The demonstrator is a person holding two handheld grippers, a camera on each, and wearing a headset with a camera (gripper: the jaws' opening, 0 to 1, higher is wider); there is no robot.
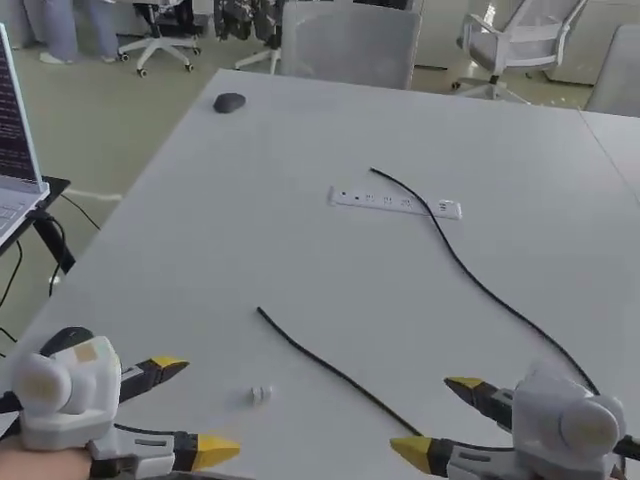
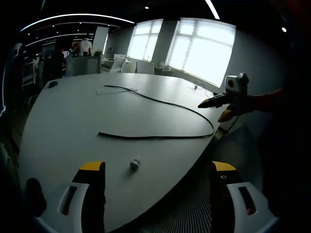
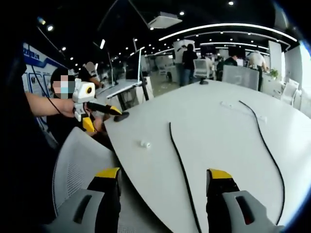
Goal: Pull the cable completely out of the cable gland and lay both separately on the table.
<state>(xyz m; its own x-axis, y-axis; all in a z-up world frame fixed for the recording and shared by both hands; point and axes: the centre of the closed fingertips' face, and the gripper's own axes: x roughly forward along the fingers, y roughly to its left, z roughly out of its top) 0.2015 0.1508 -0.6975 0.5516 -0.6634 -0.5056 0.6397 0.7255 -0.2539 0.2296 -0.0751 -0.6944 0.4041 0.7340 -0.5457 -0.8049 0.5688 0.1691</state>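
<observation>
Two grippers are hanging over the near edge of the white worktop [image 1: 200, 250], one at each lower corner of the head view. At the far left, a laptop [image 1: 12, 150] is sitting on a separate stand beyond the worktop's left edge. A dark mouse [image 1: 229, 102] is lying near the far left corner.

The left gripper [image 1: 210, 405] is standing wide, its yellow-tipped jaws holding nothing and reaching in just over the near edge. Just to its right, the small white cable gland [image 1: 260, 395] is lying by itself on the worktop. It is sitting close to the near edge, with bare surface all round it.

The black cable [image 1: 310, 352] is lying apart from the cable gland. One free end is resting a little beyond the cable gland, and the line is running diagonally rightward toward the near edge. In the left gripper view it is looping at the worktop's rim and curving back across the surface. Its far stretch is crossing a white power strip [image 1: 395, 201] in the middle of the worktop.

The right gripper [image 1: 422, 413] is also spread wide and empty, its jaws pointing left. It is hovering near where the cable is meeting the near edge. Bare worktop is lying open between the two grippers and on toward the far edge, where office chairs [image 1: 350, 45] are standing.
</observation>
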